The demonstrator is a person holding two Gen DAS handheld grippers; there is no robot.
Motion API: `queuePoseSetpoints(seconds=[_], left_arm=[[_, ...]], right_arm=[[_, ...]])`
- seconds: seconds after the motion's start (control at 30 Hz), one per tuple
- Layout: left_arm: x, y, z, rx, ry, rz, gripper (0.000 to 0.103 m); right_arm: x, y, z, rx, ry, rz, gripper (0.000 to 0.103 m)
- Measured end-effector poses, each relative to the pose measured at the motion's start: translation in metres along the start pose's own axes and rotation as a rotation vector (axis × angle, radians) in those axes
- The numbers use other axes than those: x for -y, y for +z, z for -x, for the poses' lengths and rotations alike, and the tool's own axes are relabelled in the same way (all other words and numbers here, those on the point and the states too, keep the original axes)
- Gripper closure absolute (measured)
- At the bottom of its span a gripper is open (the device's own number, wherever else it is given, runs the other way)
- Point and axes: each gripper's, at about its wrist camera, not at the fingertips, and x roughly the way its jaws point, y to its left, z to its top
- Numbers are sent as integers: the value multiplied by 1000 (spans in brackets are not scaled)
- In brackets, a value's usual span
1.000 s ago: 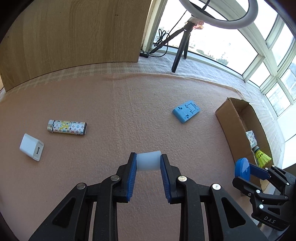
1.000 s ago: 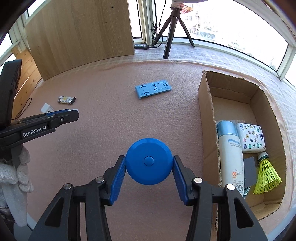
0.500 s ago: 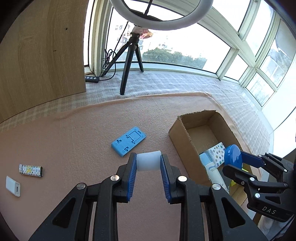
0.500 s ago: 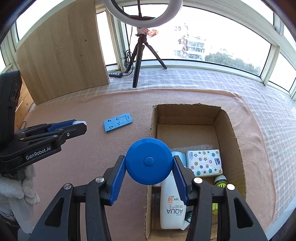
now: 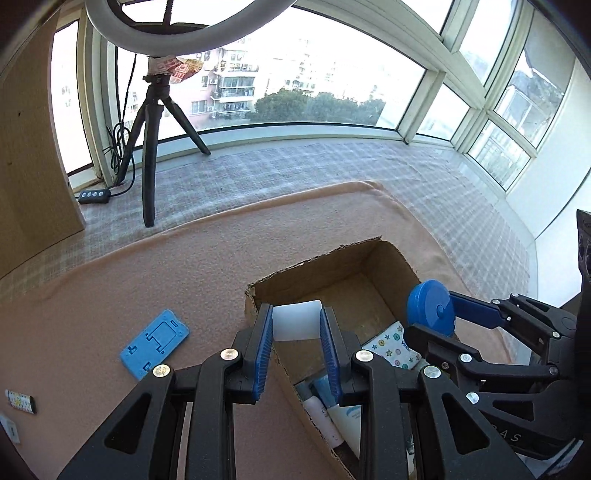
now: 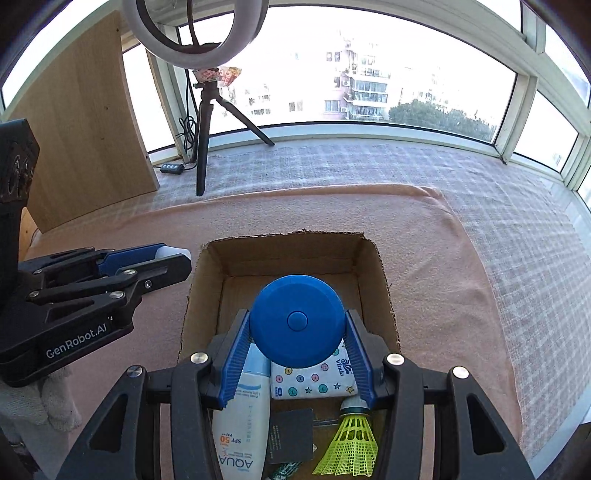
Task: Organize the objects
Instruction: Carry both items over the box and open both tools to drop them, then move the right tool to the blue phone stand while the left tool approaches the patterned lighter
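Fingers, left (image 5: 296, 325): closed on a white cylinder (image 5: 296, 319), pads flat against its two ends, held over the near-left corner of the box (image 5: 317, 266).
Fingers, right (image 6: 297, 334): closed on a blue disc (image 6: 297, 320), one pad on each side of its rim, hanging above the open box (image 6: 280, 251).
Left gripper from the right camera (image 6: 173, 258): beside the box's left wall, the white cylinder (image 6: 173, 254) showing at its tip.
Right gripper from the left camera (image 5: 436, 317): over the box's right side, the disc (image 5: 430, 307) seen nearly edge-on.
Box contents: a sunscreen bottle (image 6: 242, 421), a star-printed tissue pack (image 6: 314, 378), a yellow shuttlecock (image 6: 349, 443) and a dark card (image 6: 291, 434).
Blanket (image 5: 147, 280): pink, spread under the box.
Left on the blanket: a blue stand (image 5: 154, 343) lying flat just left of the box; a patterned lighter (image 5: 20, 398) and a white charger (image 5: 9, 428) at the far left edge.
Behind: a tripod (image 6: 207, 122) carrying a ring light (image 6: 192, 33), before the windows.
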Motion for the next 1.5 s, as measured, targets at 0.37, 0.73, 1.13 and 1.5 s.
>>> queuePoseSetpoints(seconds=[0.37, 0.73, 1.13, 1.5], left_arm=[[13, 12, -36, -36, -5, 0, 76], [8, 18, -40, -28, -2, 36, 40], [10, 11, -28, -22, 8, 16, 40], [-28, -16, 12, -18, 59, 49, 40]], right_arm=[[26, 9, -25, -32, 4, -14, 57], [31, 12, -32, -34, -24, -1, 38], [30, 7, -27, -44, -13, -22, 38], [0, -3, -13, -38, 29, -24, 38]])
